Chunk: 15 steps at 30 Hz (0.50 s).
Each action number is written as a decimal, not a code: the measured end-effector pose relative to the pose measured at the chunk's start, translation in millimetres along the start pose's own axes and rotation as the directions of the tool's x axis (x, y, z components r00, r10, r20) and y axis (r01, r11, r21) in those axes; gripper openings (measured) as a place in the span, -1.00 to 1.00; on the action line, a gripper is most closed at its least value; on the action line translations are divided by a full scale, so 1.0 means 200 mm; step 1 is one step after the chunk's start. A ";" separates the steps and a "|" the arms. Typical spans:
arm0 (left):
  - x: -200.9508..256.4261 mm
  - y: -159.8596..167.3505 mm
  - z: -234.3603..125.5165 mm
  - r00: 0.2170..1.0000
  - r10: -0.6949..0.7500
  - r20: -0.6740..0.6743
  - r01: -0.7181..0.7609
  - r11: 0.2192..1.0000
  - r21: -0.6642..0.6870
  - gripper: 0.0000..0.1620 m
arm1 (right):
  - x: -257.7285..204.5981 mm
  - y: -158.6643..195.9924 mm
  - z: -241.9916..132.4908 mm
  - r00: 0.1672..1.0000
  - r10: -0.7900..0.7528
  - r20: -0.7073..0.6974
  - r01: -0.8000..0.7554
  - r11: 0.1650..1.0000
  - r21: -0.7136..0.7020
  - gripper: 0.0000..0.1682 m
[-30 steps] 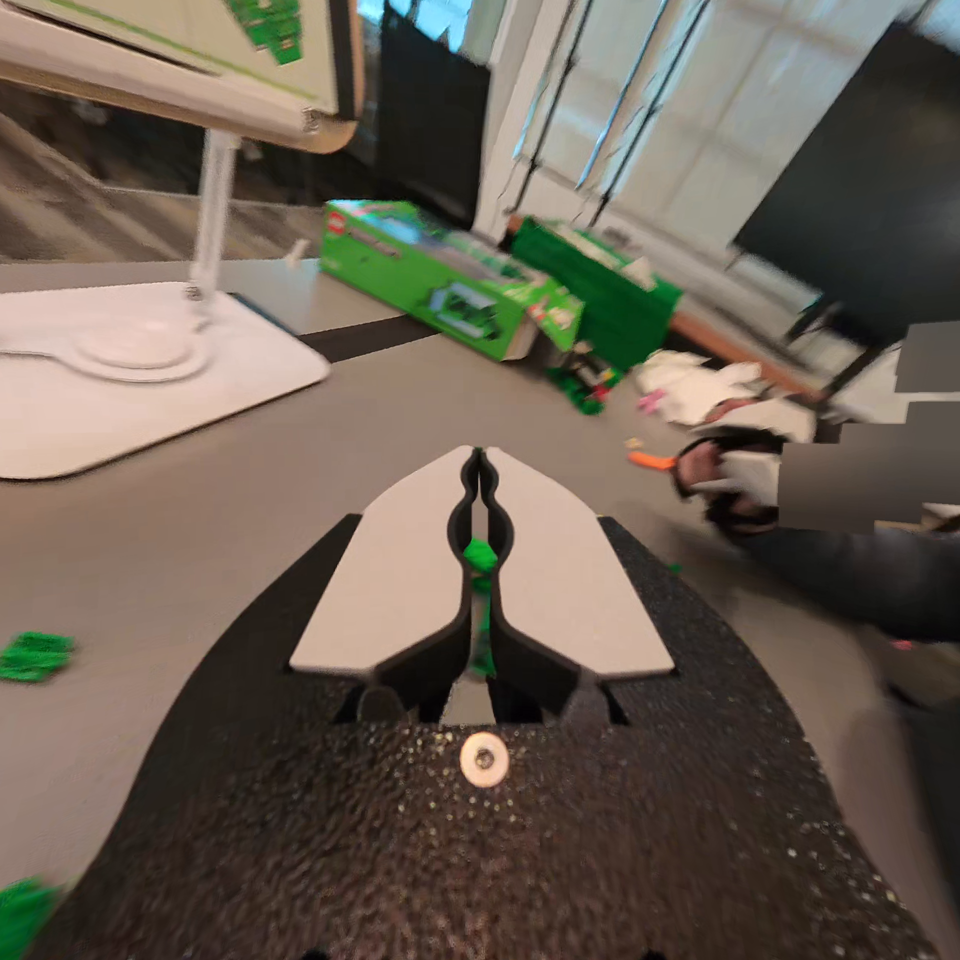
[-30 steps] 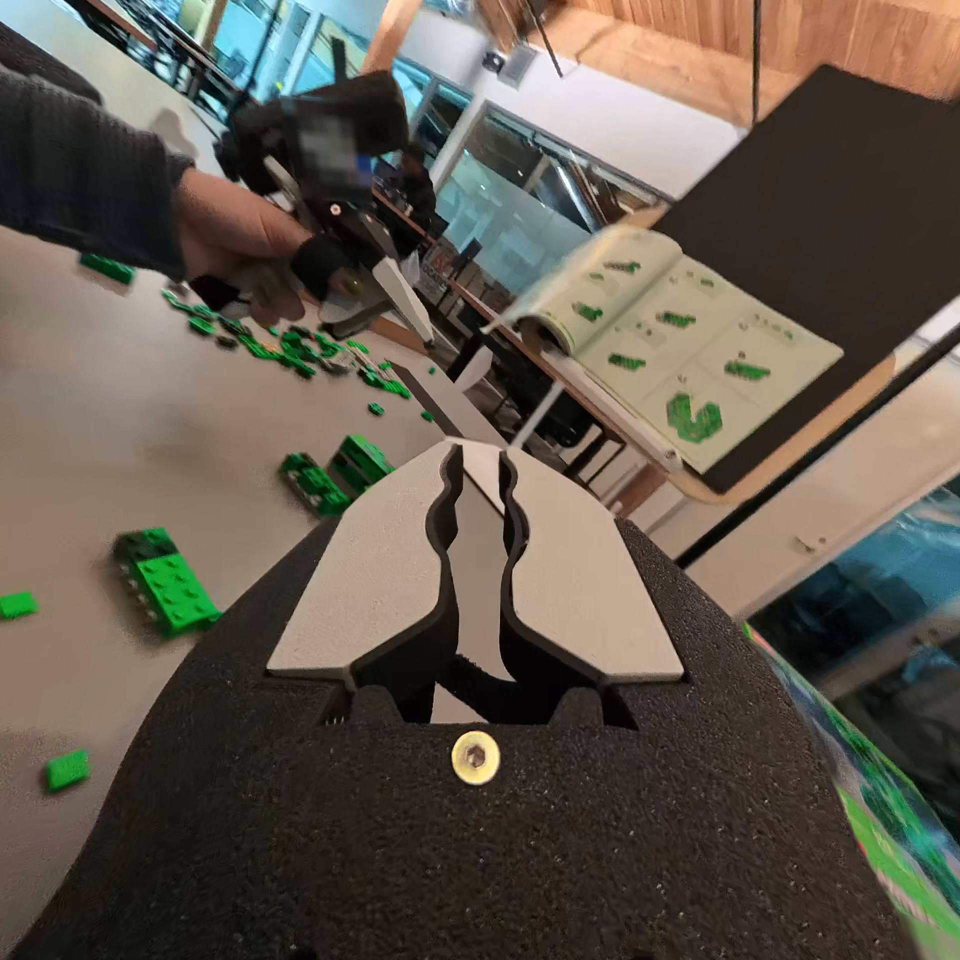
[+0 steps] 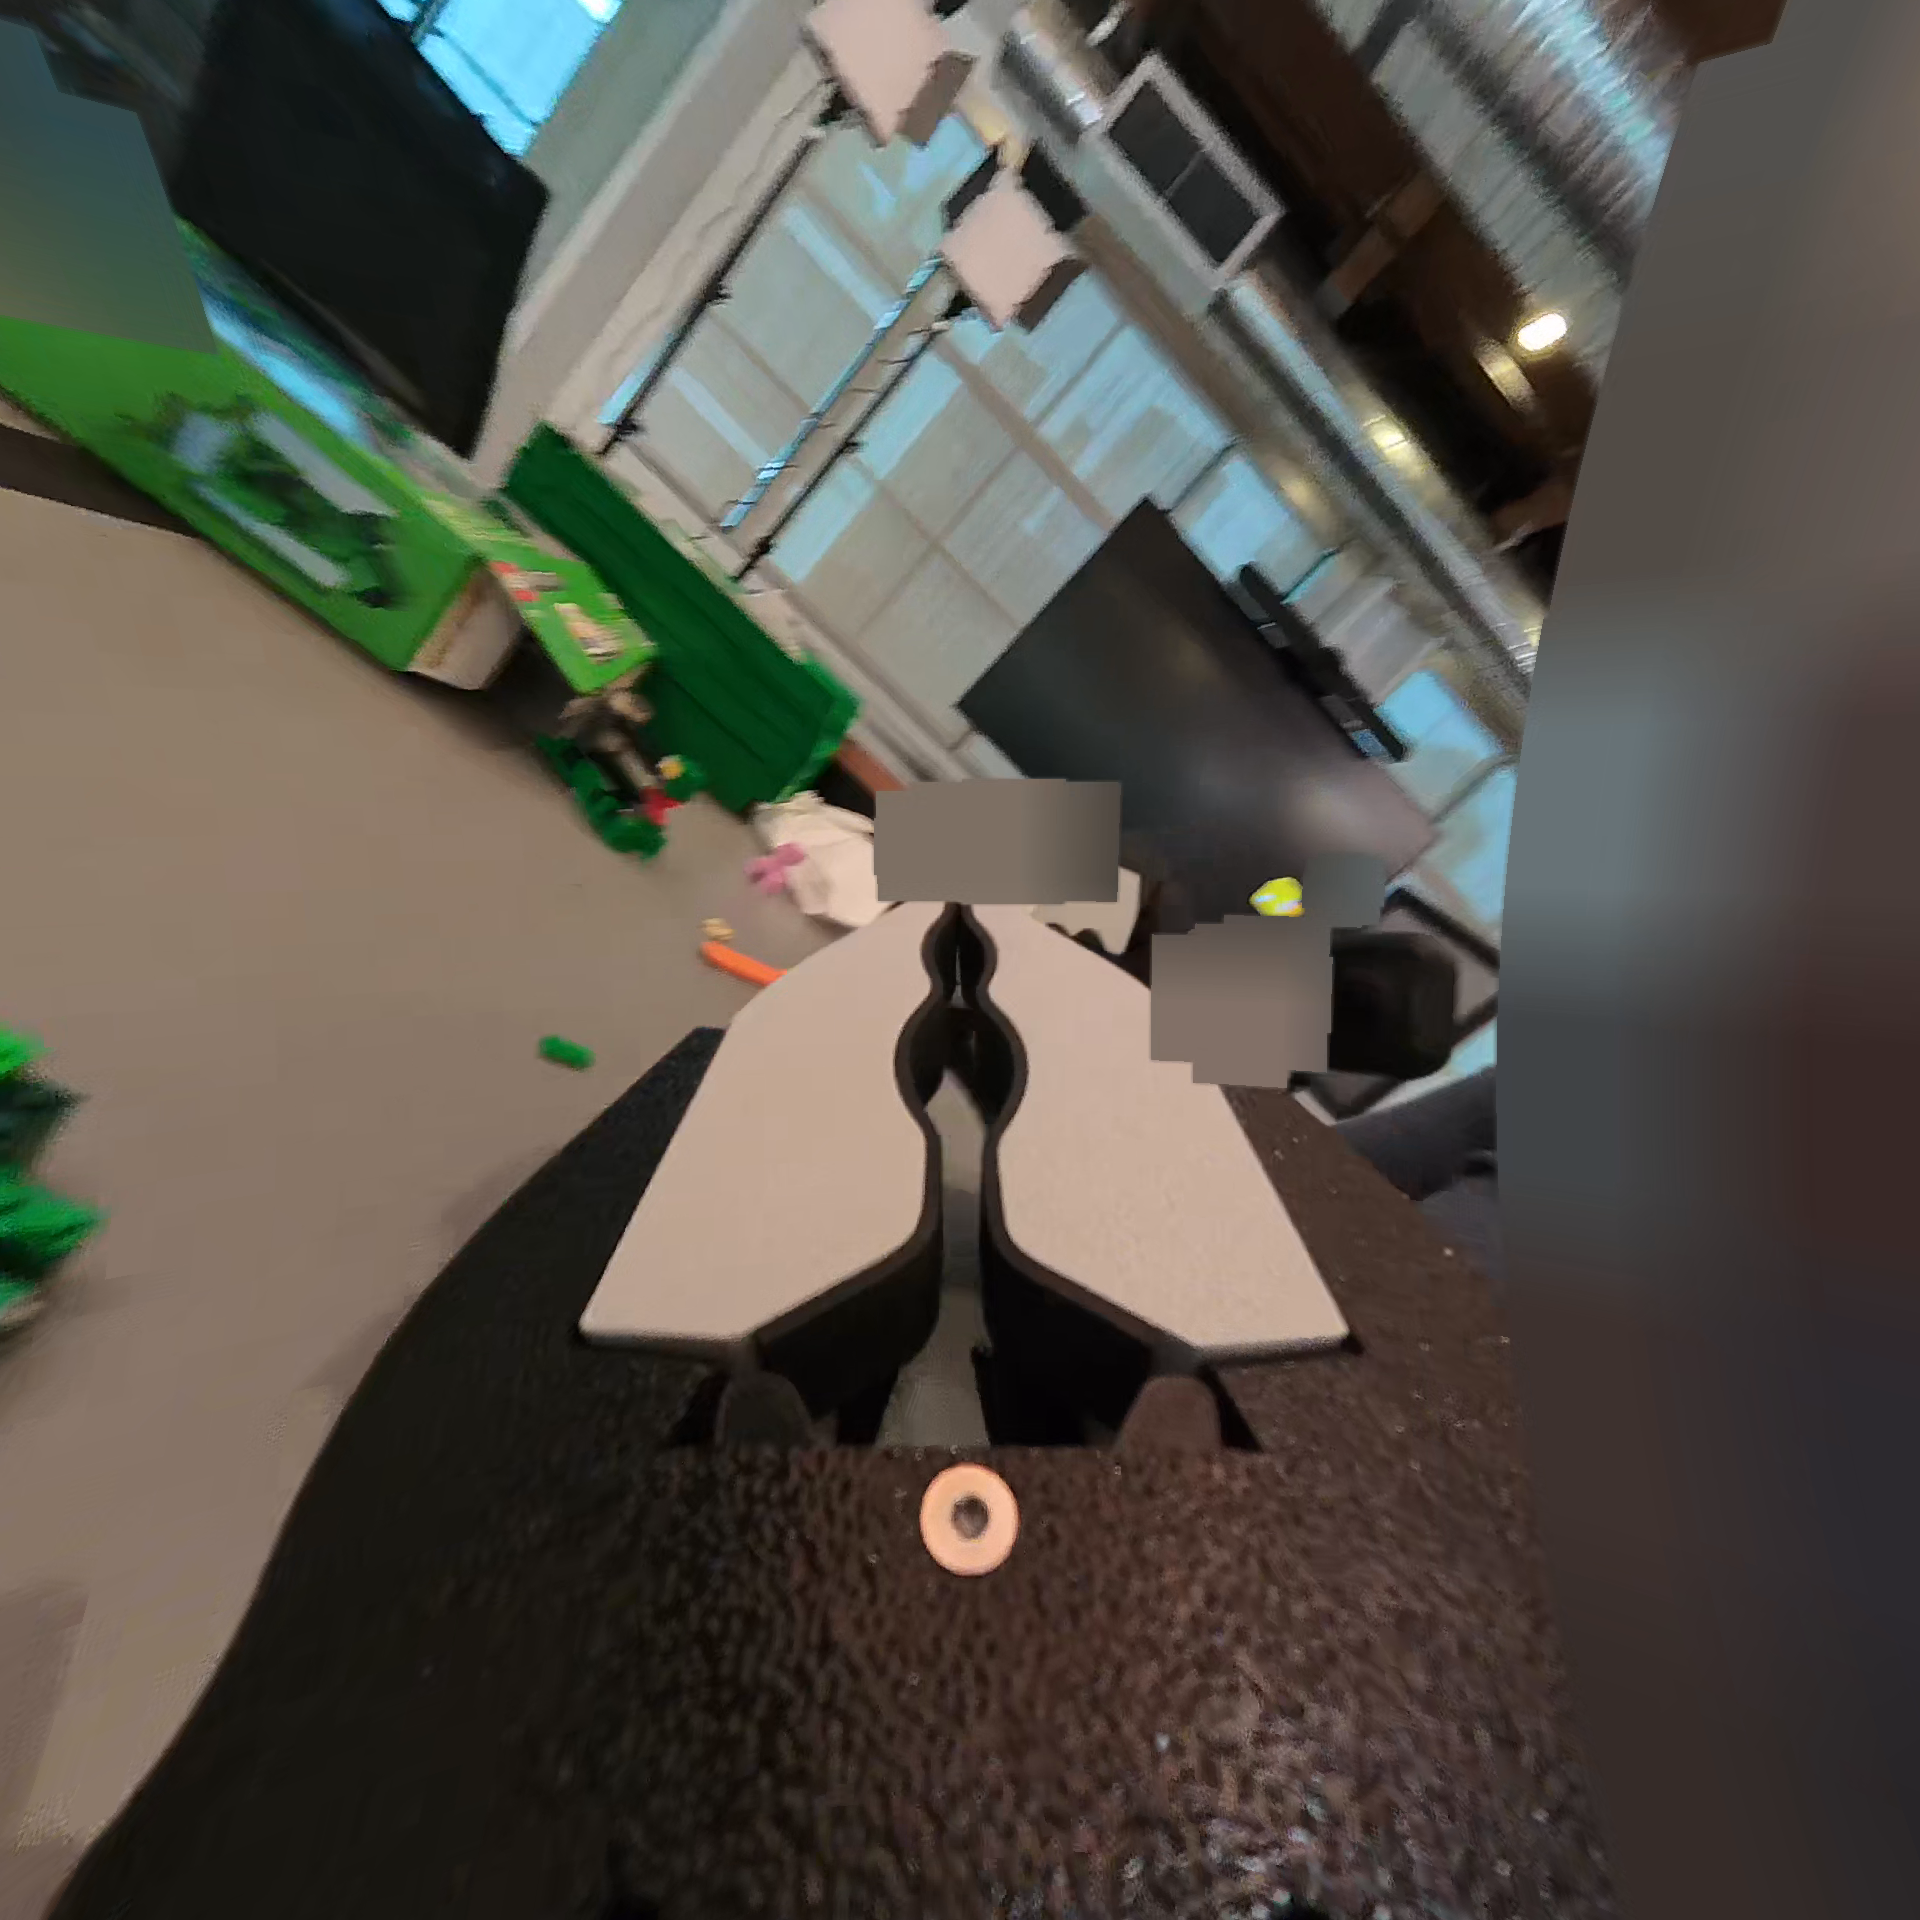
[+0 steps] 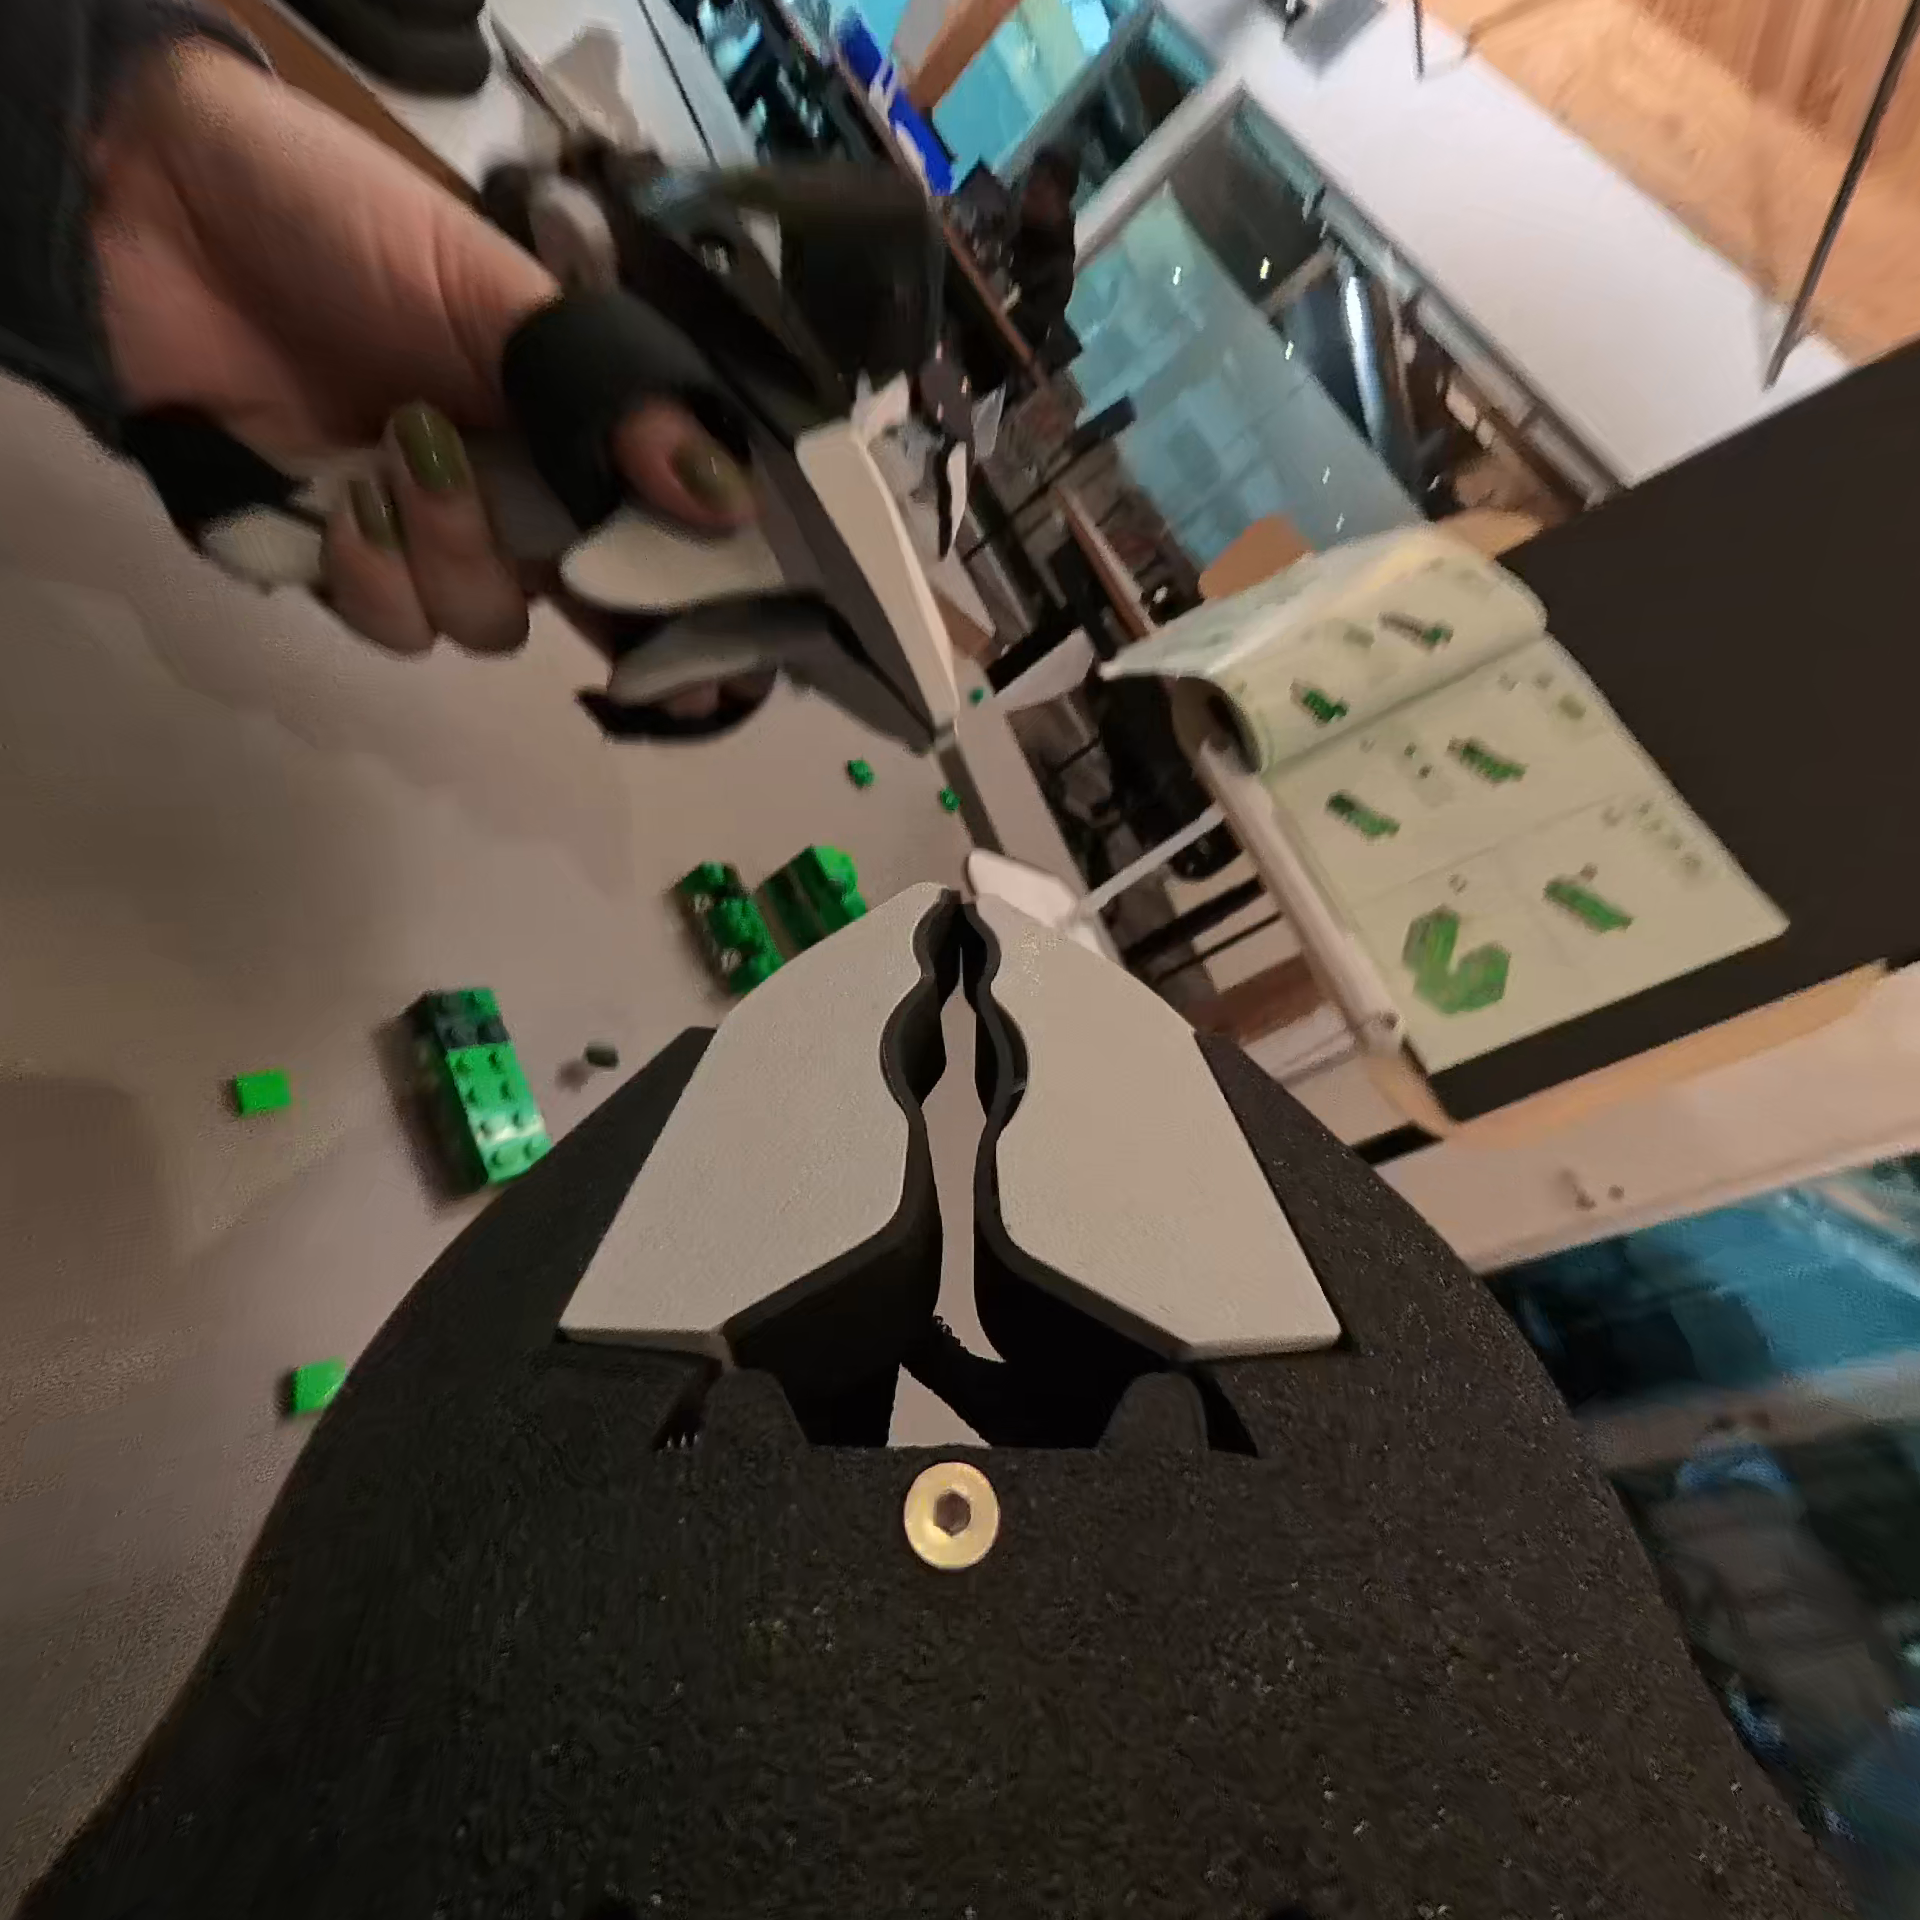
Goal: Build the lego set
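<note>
My left gripper [image 3: 958, 914] is shut, lifted above the grey table [image 3: 260, 935] and tilted. Nothing shows between its fingers. In the right wrist view a hand holds it [image 4: 727, 582] at the upper left, blurred. My right gripper [image 4: 958, 909] is shut and empty, above the table. A two-tone green built block [image 4: 478, 1091] lies left of it. Two more green assemblies [image 4: 727, 925] [image 4: 816, 883] lie just beyond. Small loose green pieces [image 4: 260, 1093] [image 4: 315, 1385] lie nearby. The open instruction booklet [image 4: 1455, 790] rests on a stand at the right.
A green set box [image 3: 260, 499] and a dark green box [image 3: 707, 644] stand at the table's far side. By them are a small brick pile [image 3: 623, 769] and a white bag [image 3: 831, 852]. An orange piece [image 3: 740, 961], a green piece [image 3: 566, 1051] and green bricks [image 3: 31, 1164] lie on the table.
My left gripper has tilted upward and rolled, and the green piece seen between its fingers no longer shows. My right gripper has closed. The hand with the left gripper is nearer the right camera.
</note>
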<state>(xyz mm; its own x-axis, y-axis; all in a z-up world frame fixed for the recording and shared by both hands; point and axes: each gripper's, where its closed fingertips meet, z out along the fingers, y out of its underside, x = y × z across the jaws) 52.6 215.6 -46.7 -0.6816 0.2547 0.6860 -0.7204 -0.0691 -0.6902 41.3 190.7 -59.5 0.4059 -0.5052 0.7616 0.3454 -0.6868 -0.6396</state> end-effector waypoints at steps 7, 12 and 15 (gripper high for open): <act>-0.22 0.06 -0.19 0.859 0.345 0.377 -0.275 0.934 -0.230 -1.00 | -0.15 0.28 -0.02 0.976 0.168 0.136 -0.137 0.968 -0.212 -1.00; -0.34 0.03 -0.30 0.618 0.601 0.507 -0.440 0.799 -0.411 -0.93 | -0.22 0.32 0.07 0.892 0.390 0.229 -0.299 0.889 -0.347 -0.83; -0.40 0.01 -0.36 0.492 0.670 0.556 -0.489 0.741 -0.460 -0.92 | -0.25 0.34 0.16 0.841 0.472 0.265 -0.344 0.844 -0.412 -0.83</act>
<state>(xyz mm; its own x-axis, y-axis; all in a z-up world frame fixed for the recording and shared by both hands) 115.8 263.8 -119.4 -0.8893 -0.4573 0.0036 -0.1415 0.2676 -0.9531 71.0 186.5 -144.0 0.7282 -0.6107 0.3111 -0.1968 -0.6210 -0.7587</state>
